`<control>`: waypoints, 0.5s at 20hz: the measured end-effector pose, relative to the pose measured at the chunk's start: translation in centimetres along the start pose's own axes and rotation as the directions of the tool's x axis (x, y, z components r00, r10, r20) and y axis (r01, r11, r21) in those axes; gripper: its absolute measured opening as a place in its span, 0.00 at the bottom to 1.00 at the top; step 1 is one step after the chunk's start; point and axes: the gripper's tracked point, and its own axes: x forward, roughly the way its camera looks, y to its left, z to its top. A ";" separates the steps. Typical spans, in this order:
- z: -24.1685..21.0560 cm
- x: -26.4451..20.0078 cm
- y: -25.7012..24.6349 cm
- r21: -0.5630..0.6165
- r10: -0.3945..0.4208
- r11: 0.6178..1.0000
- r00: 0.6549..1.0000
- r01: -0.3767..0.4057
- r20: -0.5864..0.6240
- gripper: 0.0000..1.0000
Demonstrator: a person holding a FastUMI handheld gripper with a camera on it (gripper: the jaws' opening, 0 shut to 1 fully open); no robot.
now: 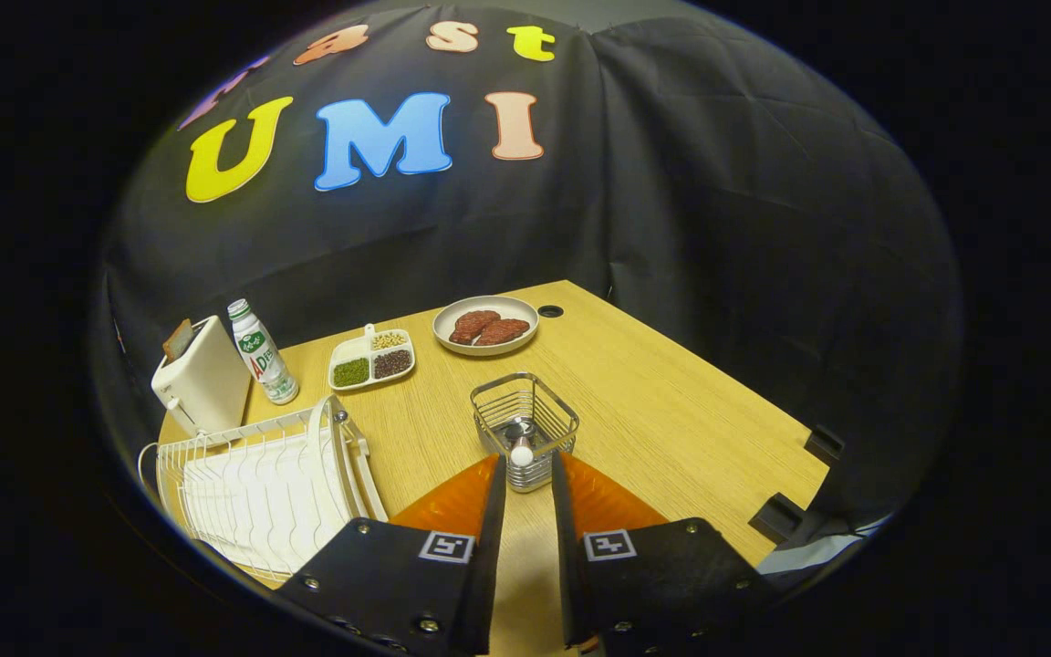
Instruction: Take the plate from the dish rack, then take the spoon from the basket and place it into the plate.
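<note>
Wooden table spans the area beneath and beyond the gripper. White dish rack sits to the left of the left finger, near it; a white plate stands on edge in the rack at the end nearest the fingers. White toaster stands beyond the rack with a slice of bread in its slot, and a bottle with a green cap stands just beside the toaster. Wire basket rests just ahead of the fingertips, centred on the gap between them. The spoon stands inside the basket, its white rounded end showing at the near wall. Farther beyond the basket lies a round dish carrying two pieces of meat, and left of that a divided tray holding green, dark and pale contents. Gripper state: the orange-faced fingers are apart by a narrow gap, with nothing held between them.
</note>
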 end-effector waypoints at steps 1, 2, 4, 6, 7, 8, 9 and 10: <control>0.0 0.5 0.1 -0.003 -0.001 1.000 1.000 0.001 -0.005 0.29; -0.1 0.9 0.2 -0.007 -0.001 1.000 1.000 0.001 -0.013 0.29; -0.3 1.7 0.5 -0.014 0.002 1.000 1.000 -0.003 -0.031 0.29; -0.4 2.3 0.3 -0.022 -0.008 1.000 0.999 0.007 -0.040 0.29; -0.3 2.6 0.2 -0.024 -0.012 1.000 0.999 0.010 -0.043 0.29; -0.3 2.8 0.4 -0.024 -0.003 1.000 0.999 0.002 -0.044 0.29; -0.2 3.0 0.4 -0.024 0.000 1.000 0.999 -0.001 -0.043 0.30; -0.1 3.2 0.2 -0.026 -0.005 1.000 0.999 0.004 -0.043 0.29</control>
